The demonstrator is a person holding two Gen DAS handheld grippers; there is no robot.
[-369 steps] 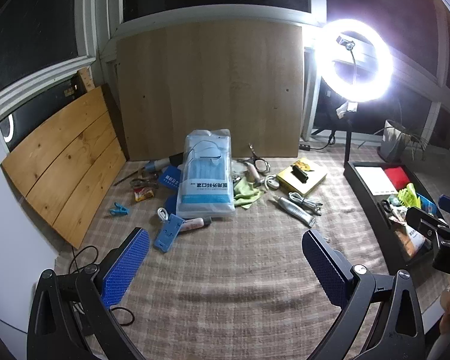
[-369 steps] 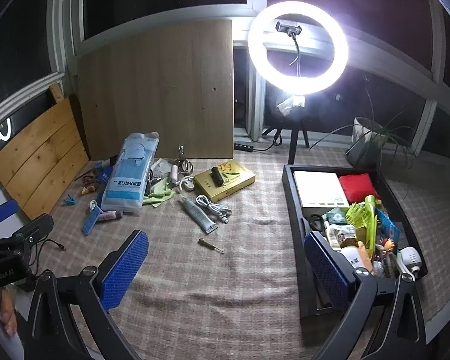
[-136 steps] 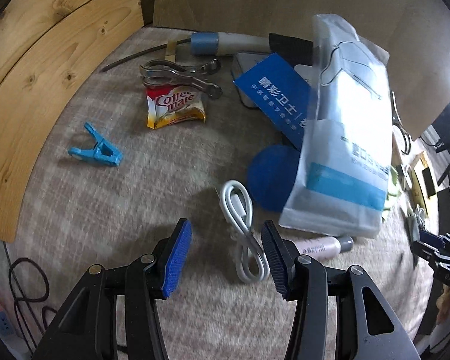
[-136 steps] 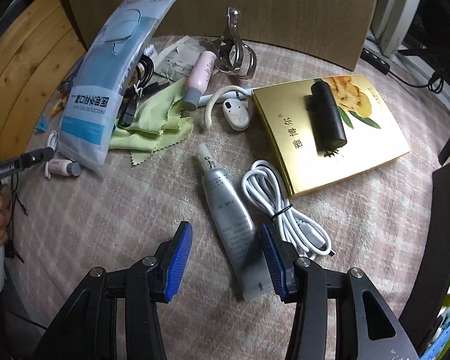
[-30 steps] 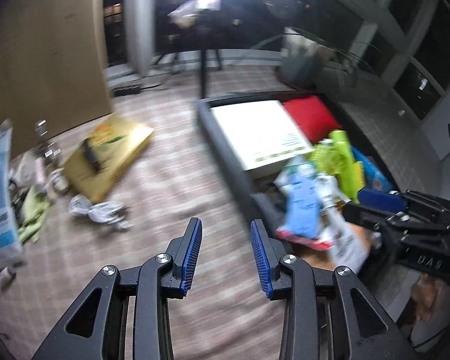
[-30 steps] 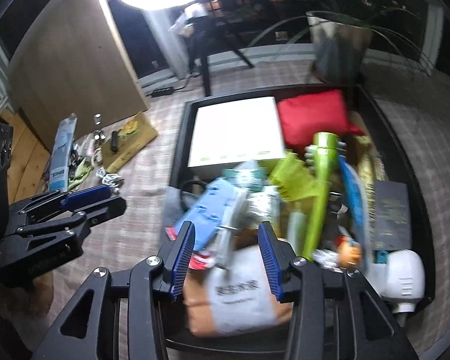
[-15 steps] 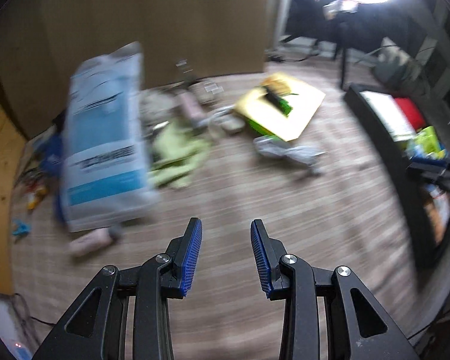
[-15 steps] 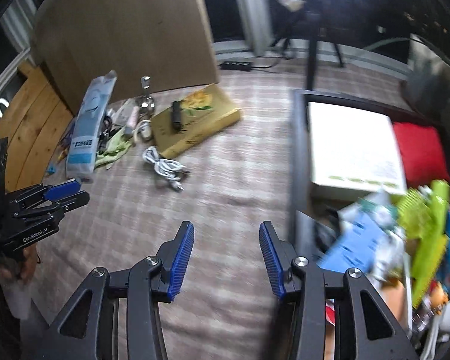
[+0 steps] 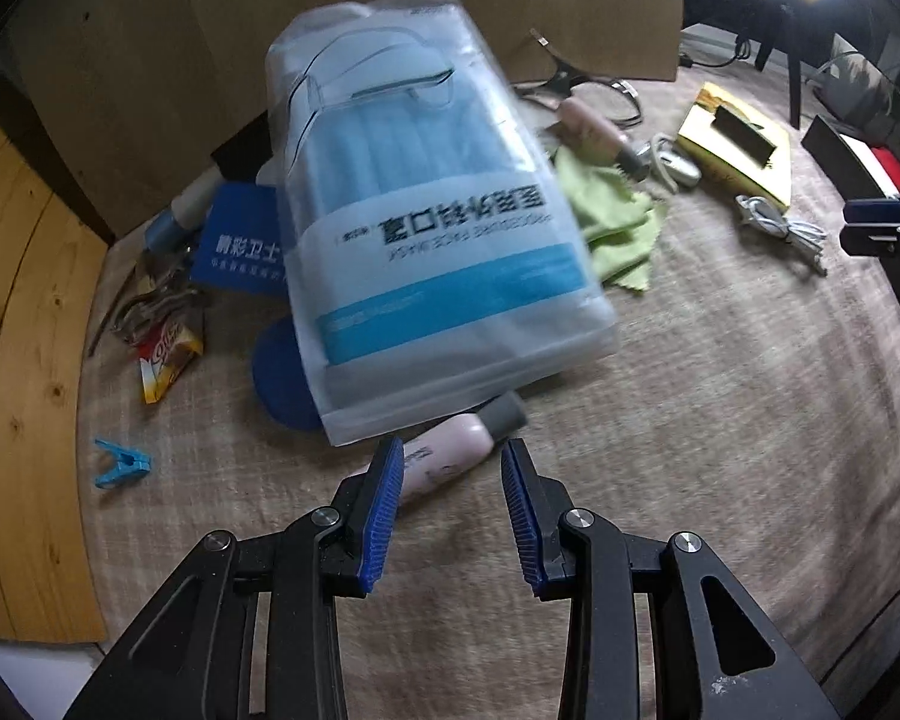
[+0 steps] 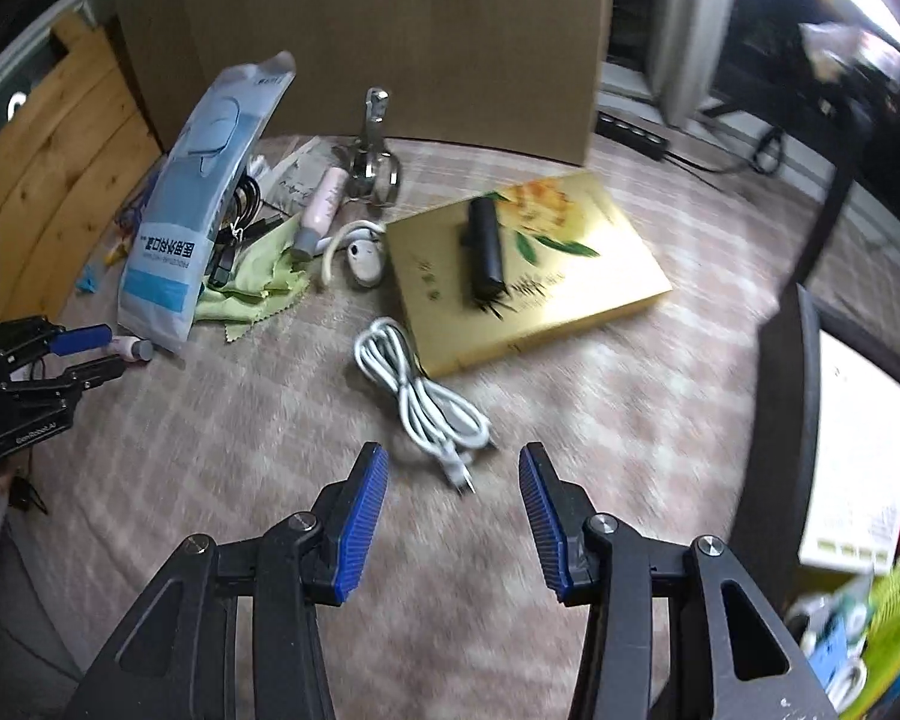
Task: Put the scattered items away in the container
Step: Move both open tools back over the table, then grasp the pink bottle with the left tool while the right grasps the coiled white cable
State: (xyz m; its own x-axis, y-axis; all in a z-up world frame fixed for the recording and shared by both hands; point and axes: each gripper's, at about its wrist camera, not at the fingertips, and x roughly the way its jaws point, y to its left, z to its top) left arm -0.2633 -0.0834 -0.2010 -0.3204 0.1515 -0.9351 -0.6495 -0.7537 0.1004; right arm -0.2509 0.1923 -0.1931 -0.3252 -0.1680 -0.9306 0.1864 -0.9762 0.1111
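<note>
My left gripper (image 9: 450,480) points down at the checked cloth with its jaws opening. Nothing is gripped; a pink tube (image 9: 444,462) lies just beyond the fingertips, half under a large blue-and-white mask bag (image 9: 426,228). My right gripper (image 10: 453,480) stands open over a coiled white cable (image 10: 420,396), whose plug end shows between the fingertips without touching the pads. The black container (image 10: 780,420) is at the right edge, with a white box and other items inside. The left gripper (image 10: 99,354) also shows at the far left of the right wrist view.
A gold box (image 10: 570,276) carries a black stick-shaped item (image 10: 486,246). Around it lie a green cloth (image 10: 252,288), a white earhook (image 10: 363,258) and a metal clip (image 10: 378,168). A blue peg (image 9: 120,465) and a sachet (image 9: 165,360) lie near the wooden boards (image 9: 18,360).
Both grippers swung from the container to the scattered items and came down closer. The left now hangs over the pink tube with wider jaws, the right over the white cable.
</note>
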